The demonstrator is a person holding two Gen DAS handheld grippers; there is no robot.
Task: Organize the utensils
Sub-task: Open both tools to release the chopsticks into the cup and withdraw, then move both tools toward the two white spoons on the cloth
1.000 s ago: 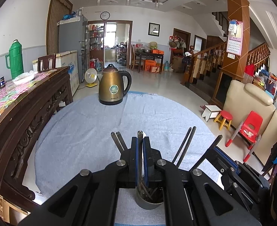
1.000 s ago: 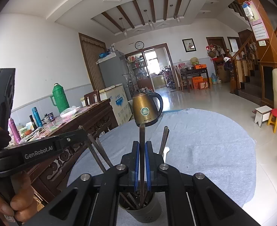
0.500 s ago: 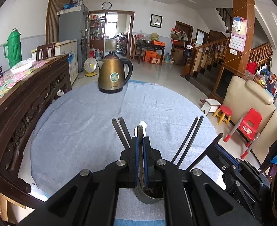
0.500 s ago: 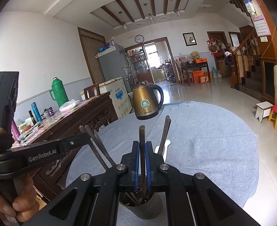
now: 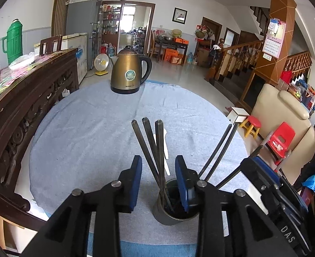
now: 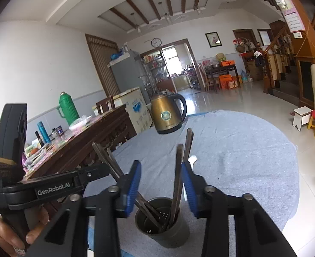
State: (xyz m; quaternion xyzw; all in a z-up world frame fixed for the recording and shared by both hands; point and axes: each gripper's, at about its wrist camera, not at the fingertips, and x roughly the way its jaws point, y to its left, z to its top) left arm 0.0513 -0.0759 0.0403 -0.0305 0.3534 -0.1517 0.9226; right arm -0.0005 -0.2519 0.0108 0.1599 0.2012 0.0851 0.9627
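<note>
A grey metal utensil cup (image 5: 174, 212) stands on the blue-grey tablecloth near the front edge, and it also shows in the right wrist view (image 6: 161, 222). Several dark chopsticks (image 5: 149, 147) stand in it, leaning apart; they also show in the right wrist view (image 6: 179, 171). A white spoon (image 5: 165, 150) lies on the cloth just behind the cup. My left gripper (image 5: 158, 180) is open, its jaws on either side of the chopsticks above the cup. My right gripper (image 6: 160, 184) is open above the same cup, empty.
A brass electric kettle (image 5: 129, 72) stands at the far side of the round table (image 5: 82, 128). A dark carved wooden sideboard (image 5: 18, 98) runs along the left. A beige sofa (image 5: 279, 115), a red child's chair (image 5: 282, 141) and a small stool (image 5: 252, 126) are to the right.
Both grippers were shut, each on a chopstick held upright in the cup. Both have opened, and the released chopsticks now lean in the cup.
</note>
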